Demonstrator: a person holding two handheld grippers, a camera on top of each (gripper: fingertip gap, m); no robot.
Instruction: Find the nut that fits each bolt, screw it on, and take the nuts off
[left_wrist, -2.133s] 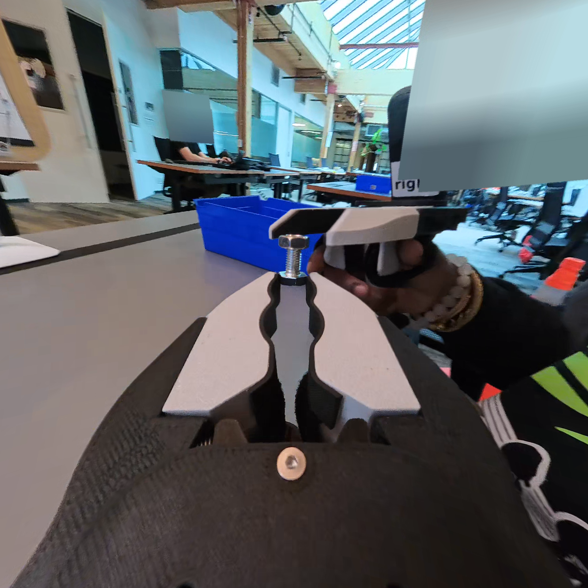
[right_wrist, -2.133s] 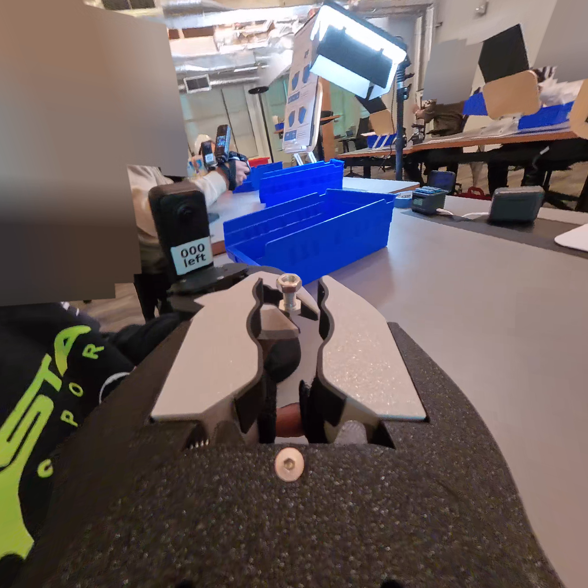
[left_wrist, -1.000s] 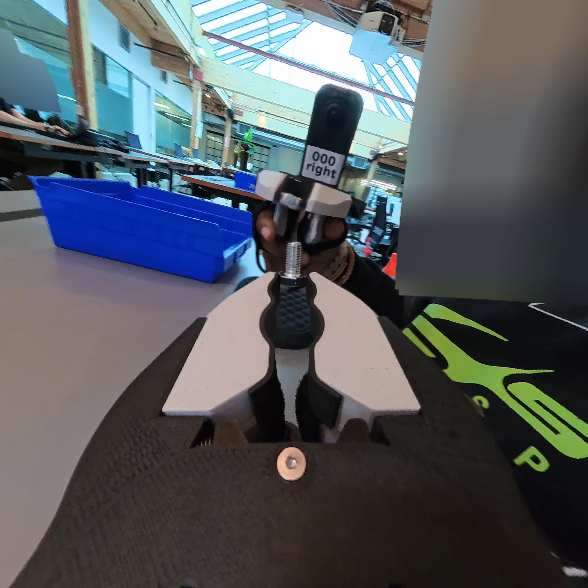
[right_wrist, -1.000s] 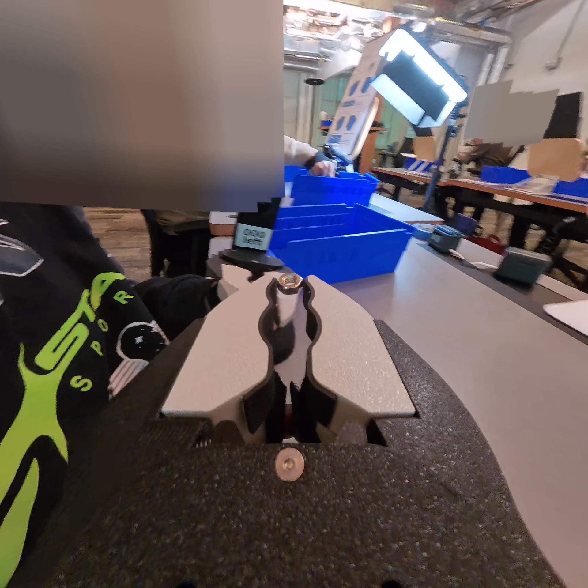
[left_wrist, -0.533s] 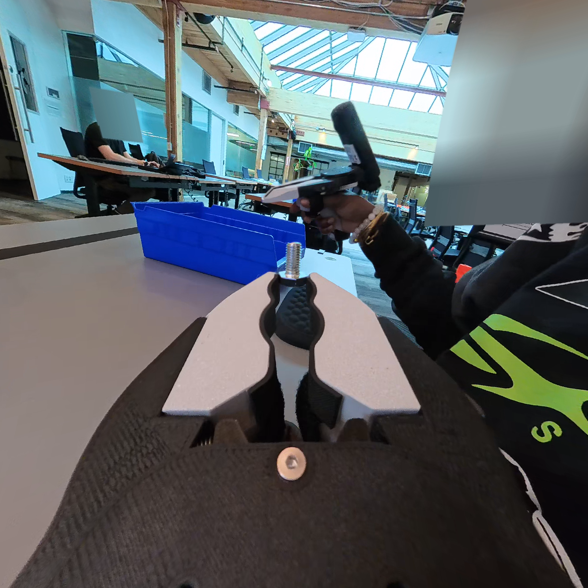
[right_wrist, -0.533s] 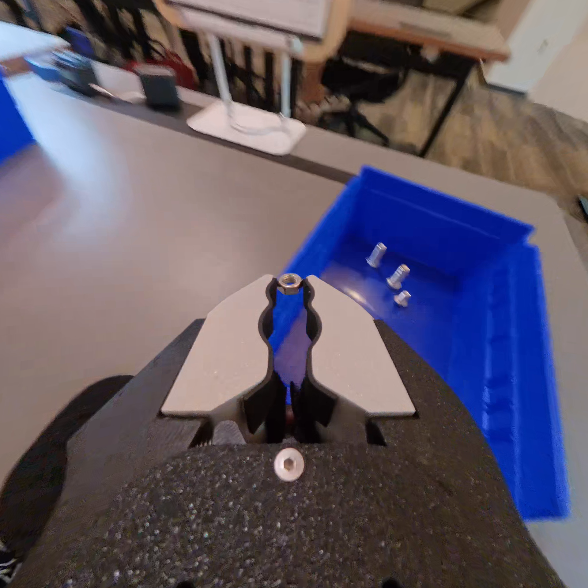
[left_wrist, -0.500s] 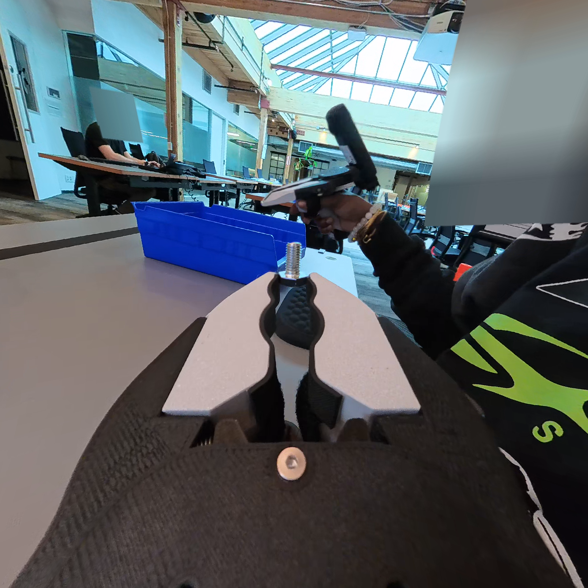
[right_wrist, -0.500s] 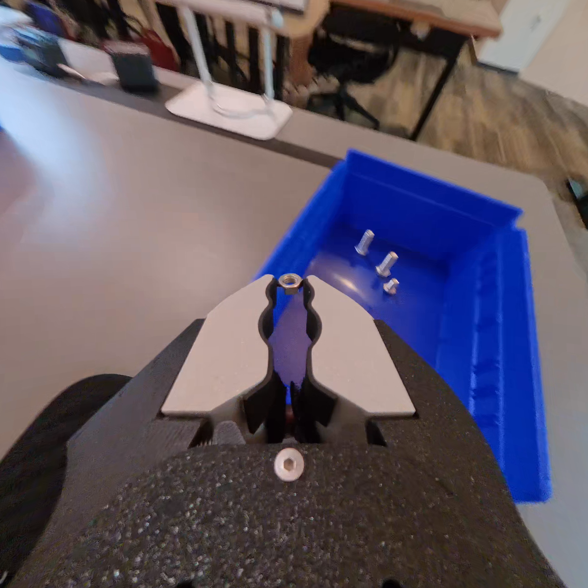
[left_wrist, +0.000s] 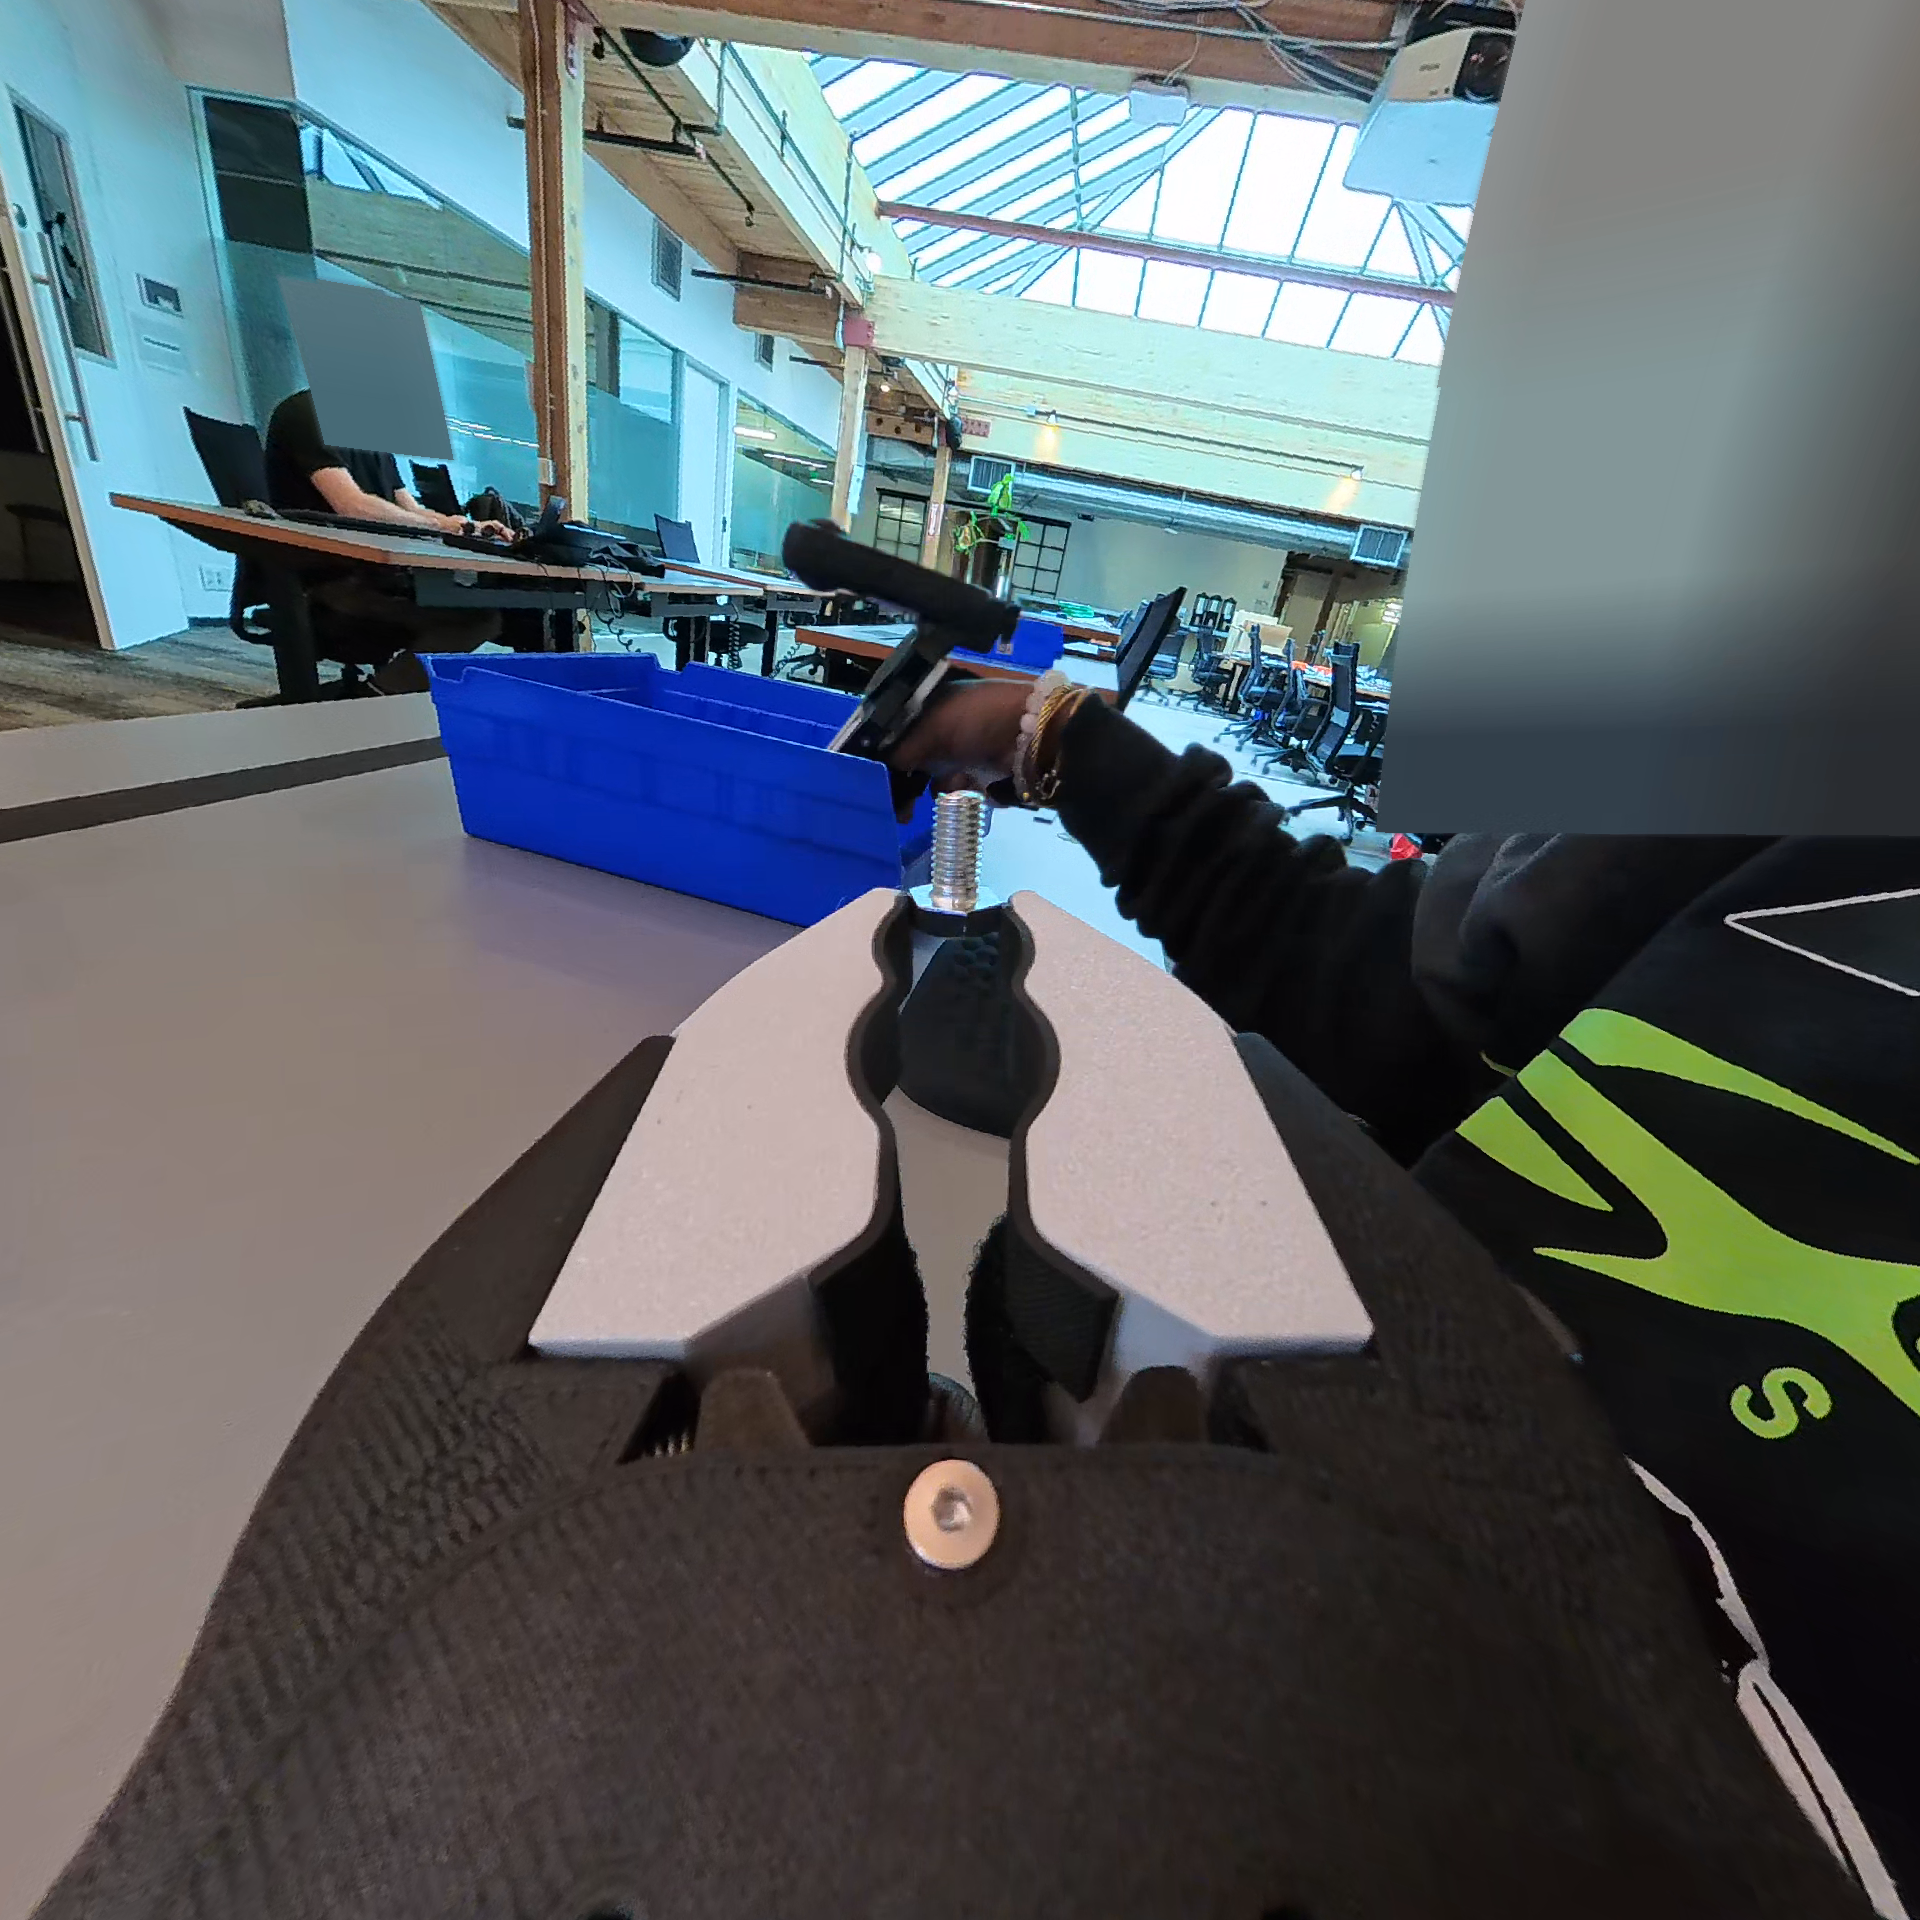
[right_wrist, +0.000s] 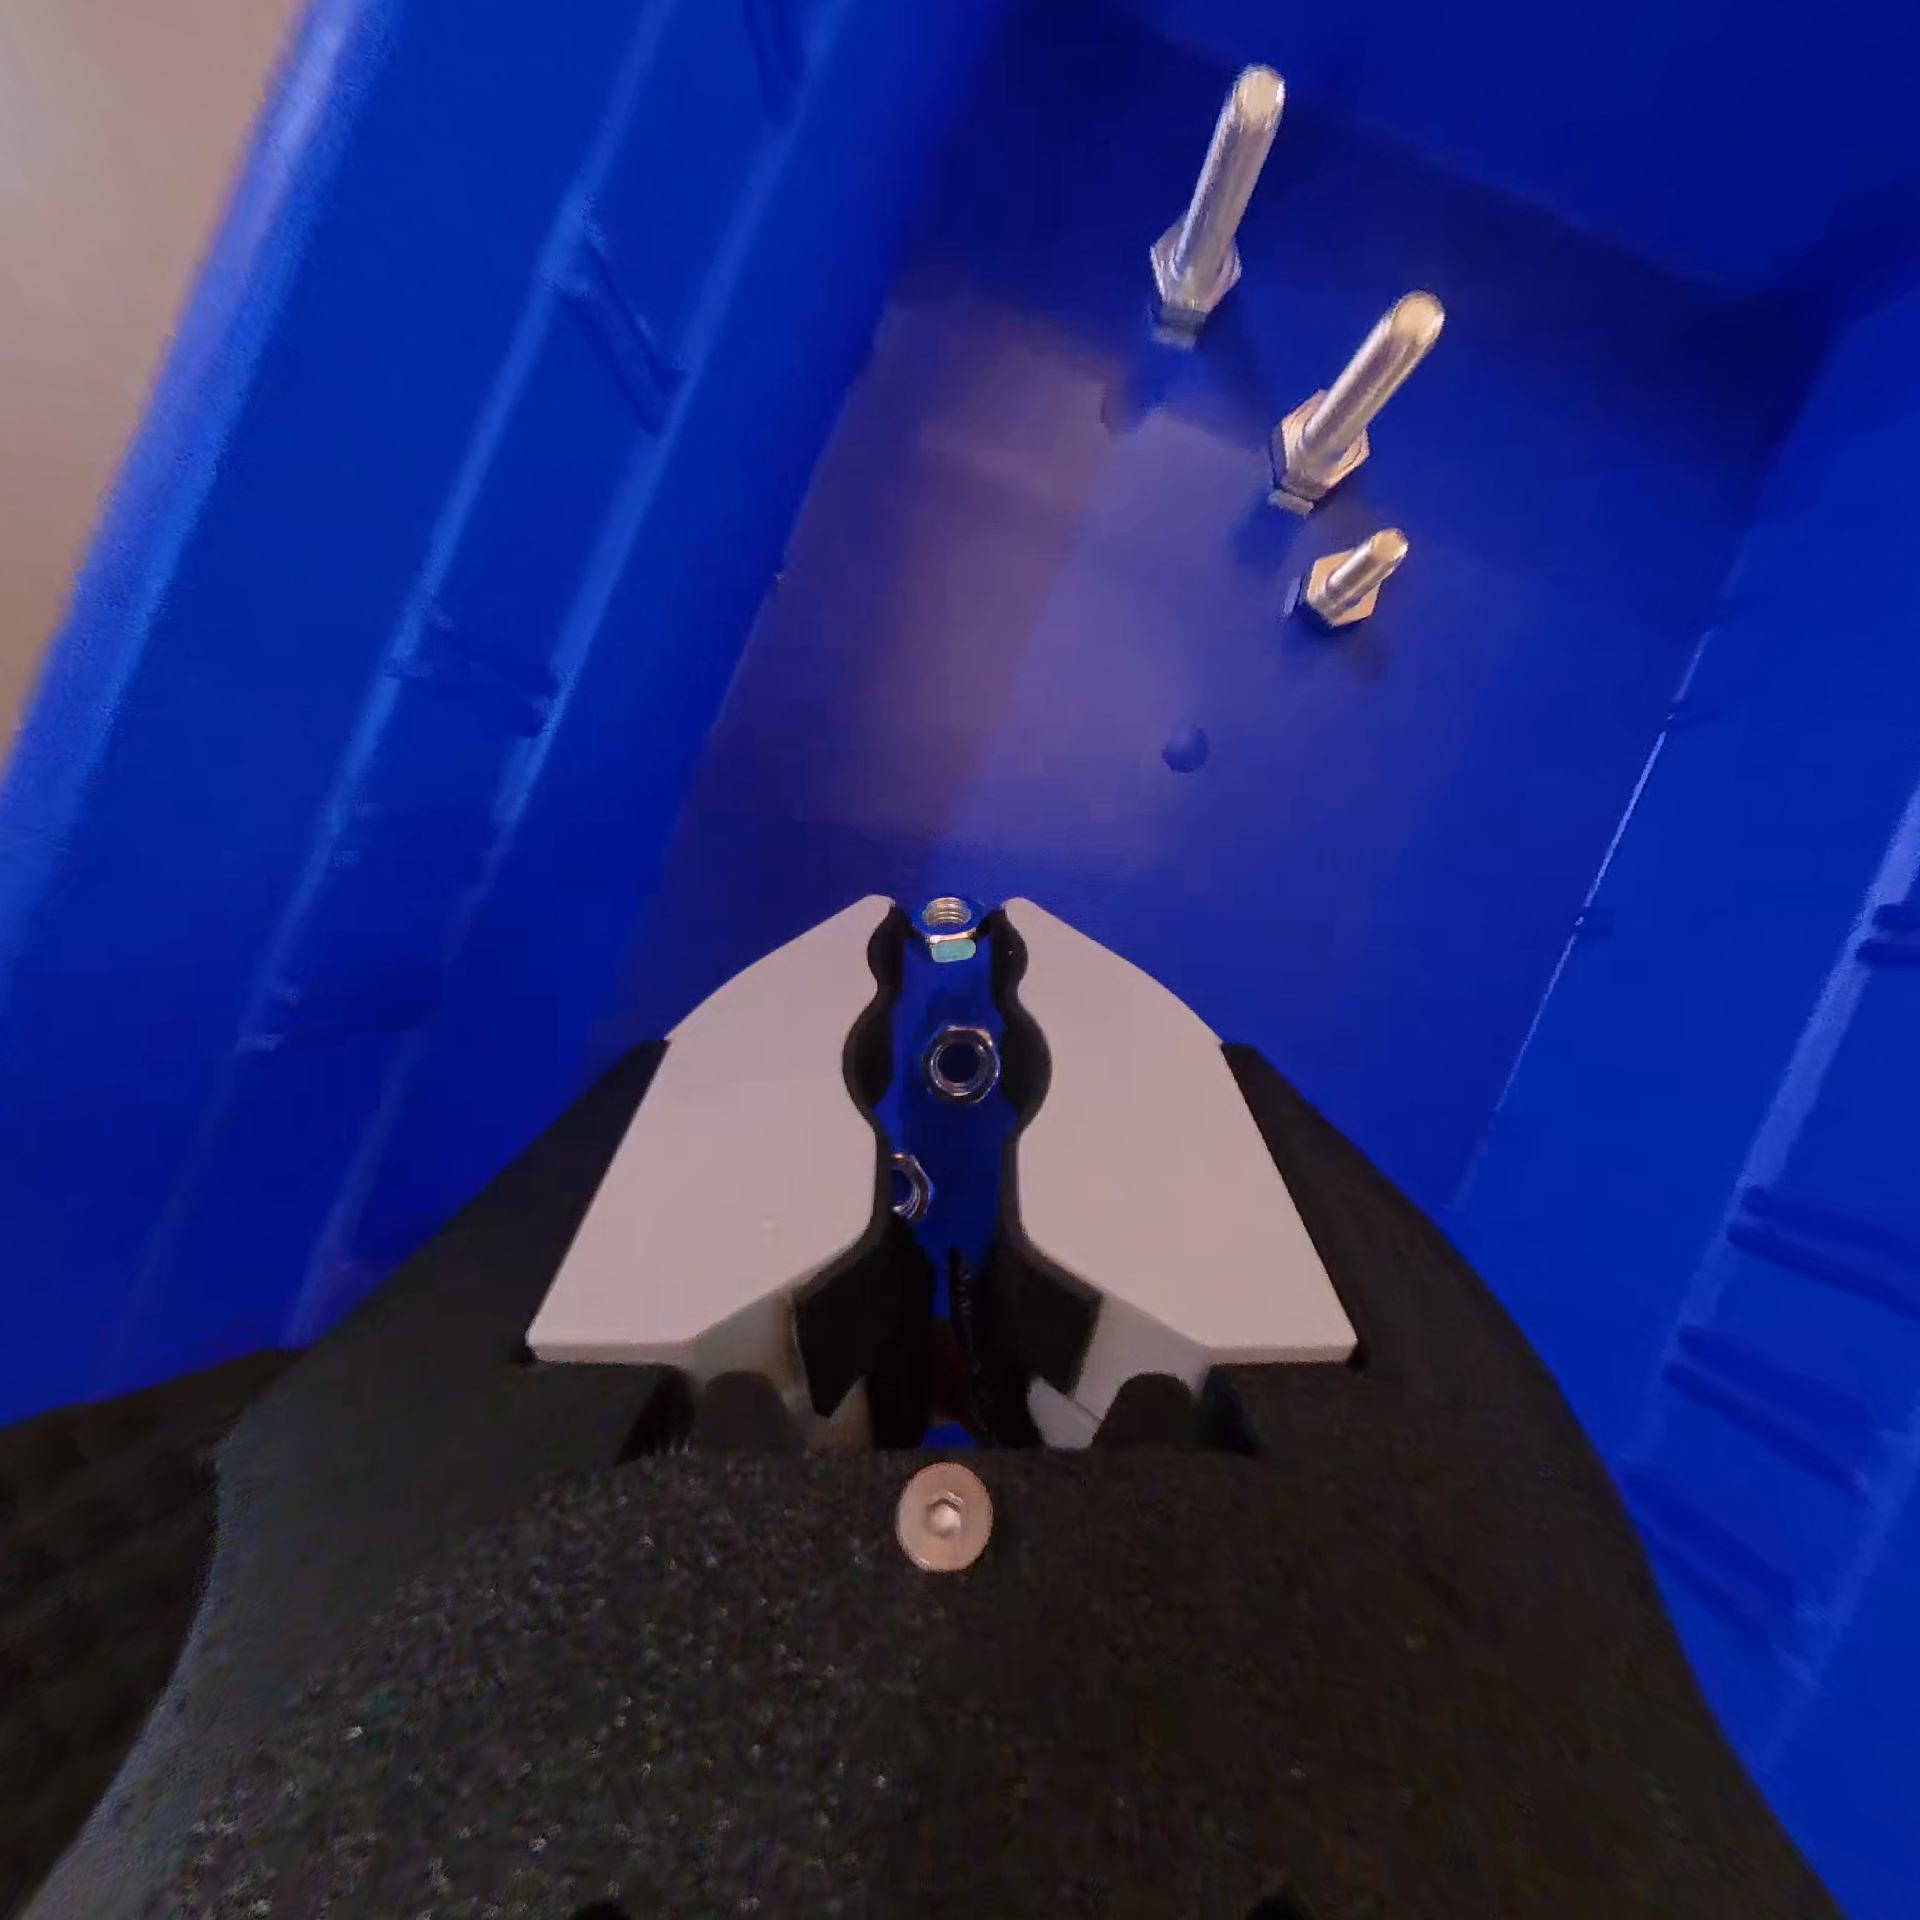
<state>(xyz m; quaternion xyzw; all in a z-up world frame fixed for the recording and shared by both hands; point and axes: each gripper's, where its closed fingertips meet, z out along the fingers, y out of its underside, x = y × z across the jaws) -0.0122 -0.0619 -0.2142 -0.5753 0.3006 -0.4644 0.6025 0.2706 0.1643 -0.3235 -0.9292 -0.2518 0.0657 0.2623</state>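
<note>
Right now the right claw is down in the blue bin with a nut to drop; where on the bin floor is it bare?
The blue bin floor is bare ahead of the right claw, up to the three bolts at the far right. Under the claw lie two loose nuts; that spot is crowded. The held nut is pinched at the tips.

surface: grey table (left_wrist: 260, 1039) | on it: blue bin (left_wrist: 665, 790), near far edge
</note>
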